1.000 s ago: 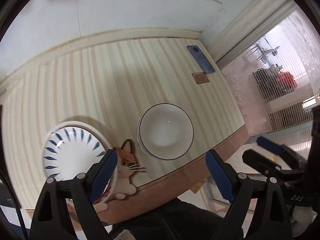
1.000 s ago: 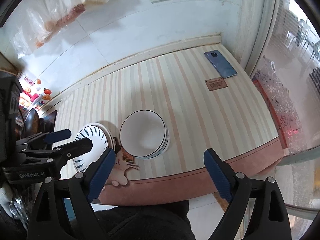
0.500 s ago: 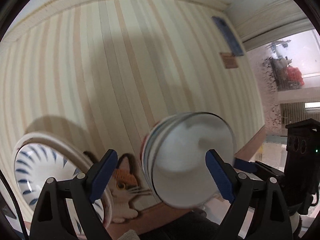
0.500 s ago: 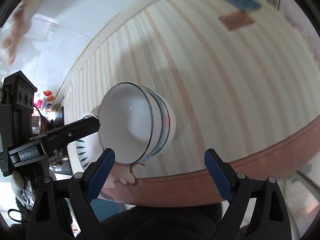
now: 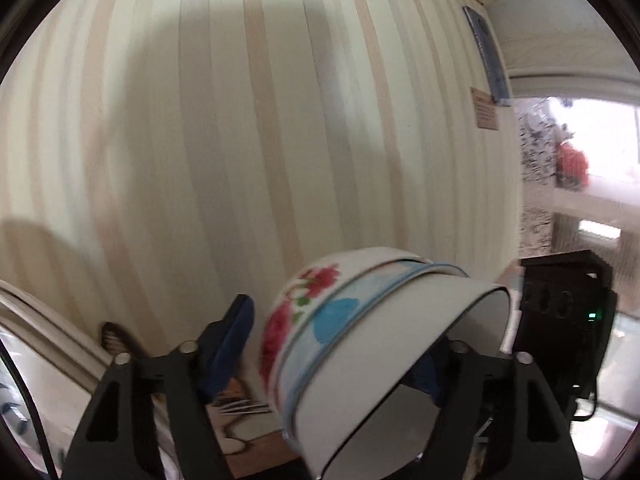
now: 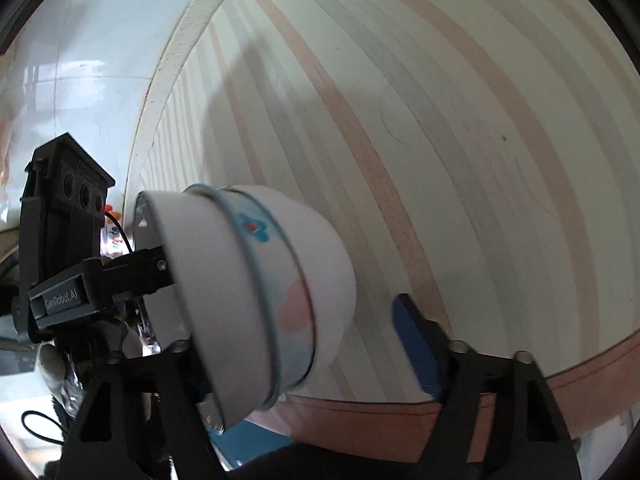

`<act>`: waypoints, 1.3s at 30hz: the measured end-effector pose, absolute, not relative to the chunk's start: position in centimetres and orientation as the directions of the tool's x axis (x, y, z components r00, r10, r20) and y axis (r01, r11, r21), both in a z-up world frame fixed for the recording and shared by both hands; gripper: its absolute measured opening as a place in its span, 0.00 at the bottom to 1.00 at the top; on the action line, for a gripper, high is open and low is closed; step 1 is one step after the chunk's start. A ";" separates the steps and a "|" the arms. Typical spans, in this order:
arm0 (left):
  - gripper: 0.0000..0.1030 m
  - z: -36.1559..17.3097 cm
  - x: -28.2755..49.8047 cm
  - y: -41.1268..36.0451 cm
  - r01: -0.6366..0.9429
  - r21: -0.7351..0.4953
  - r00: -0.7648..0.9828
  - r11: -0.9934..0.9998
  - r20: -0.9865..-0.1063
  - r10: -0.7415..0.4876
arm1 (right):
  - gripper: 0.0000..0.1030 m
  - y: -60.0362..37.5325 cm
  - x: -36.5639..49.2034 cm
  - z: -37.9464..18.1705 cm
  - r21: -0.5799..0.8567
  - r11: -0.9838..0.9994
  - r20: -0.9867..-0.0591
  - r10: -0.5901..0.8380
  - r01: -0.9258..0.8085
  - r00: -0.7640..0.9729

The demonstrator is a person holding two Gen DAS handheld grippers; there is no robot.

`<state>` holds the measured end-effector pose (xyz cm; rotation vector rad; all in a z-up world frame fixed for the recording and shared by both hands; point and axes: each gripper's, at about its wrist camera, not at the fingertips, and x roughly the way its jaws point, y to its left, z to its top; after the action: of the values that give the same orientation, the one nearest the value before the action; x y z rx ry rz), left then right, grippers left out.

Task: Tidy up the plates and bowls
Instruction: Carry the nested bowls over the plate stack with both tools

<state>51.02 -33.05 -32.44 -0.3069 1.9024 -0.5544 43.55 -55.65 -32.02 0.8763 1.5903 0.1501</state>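
Left gripper (image 5: pixel 336 340), right gripper (image 6: pixel 304 332): closed in from opposite sides on bowl stack (image 5: pixel 384 344), upright a second earlier, now tipped sideways over striped table (image 5: pixel 240 140). Clenched or slack, could not tell. Probably lifted for relocation.

There are 3 nested bowls (image 5: pixel 360 344) in 1 stack, 1 plate rim (image 5: pixel 44 312), 1 cat-shaped mat (image 5: pixel 236 412), 1 phone (image 5: pixel 486 54), 1 small brown card (image 5: pixel 485 109) and 2 grippers, the left gripper (image 5: pixel 340 356) and the right gripper (image 6: pixel 304 364).
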 end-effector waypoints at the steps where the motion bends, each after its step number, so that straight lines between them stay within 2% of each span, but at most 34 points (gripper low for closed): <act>1: 0.64 -32.4 51.0 -32.9 0.043 -0.511 -0.375 0.859 -0.805 -0.460 | 0.66 -55.6 43.6 -32.3 0.558 0.697 -0.793 0.608 0.449 0.041; 4: 0.64 -32.4 50.6 -32.7 0.043 -0.506 -0.349 0.862 -0.816 -0.461 | 0.58 -55.2 43.8 -32.8 0.598 0.656 -0.761 0.645 0.460 0.070; 10: 0.64 -32.5 50.6 -33.0 0.082 -0.464 -0.312 0.882 -0.852 -0.420 | 0.58 -54.6 44.2 -32.8 0.602 0.651 -0.759 0.647 0.463 0.076; 17: 0.64 -31.9 51.1 -33.0 0.076 -0.471 -0.274 0.879 -0.857 -0.436 | 0.58 -54.0 44.3 -32.0 0.606 0.665 -0.765 0.638 0.436 0.089; 26: 0.64 -28.6 51.9 -30.0 0.050 -0.475 -0.209 0.878 -0.865 -0.456 | 0.58 -52.9 46.1 -29.7 0.615 0.698 -0.771 0.630 0.368 0.093; 32: 0.64 -26.3 51.9 -25.8 -0.011 -0.473 -0.144 0.881 -0.871 -0.470 | 0.58 -50.4 47.7 -27.7 0.632 0.715 -0.764 0.640 0.298 0.081; 39: 0.64 -25.3 50.4 -18.6 -0.157 -0.445 -0.055 0.881 -0.887 -0.458 | 0.58 -44.1 50.1 -26.4 0.667 0.719 -0.736 0.677 0.195 0.016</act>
<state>50.42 -18.61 -25.28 -0.4870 1.6270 -0.2611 50.05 -44.06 -26.43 0.7379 1.5430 0.4337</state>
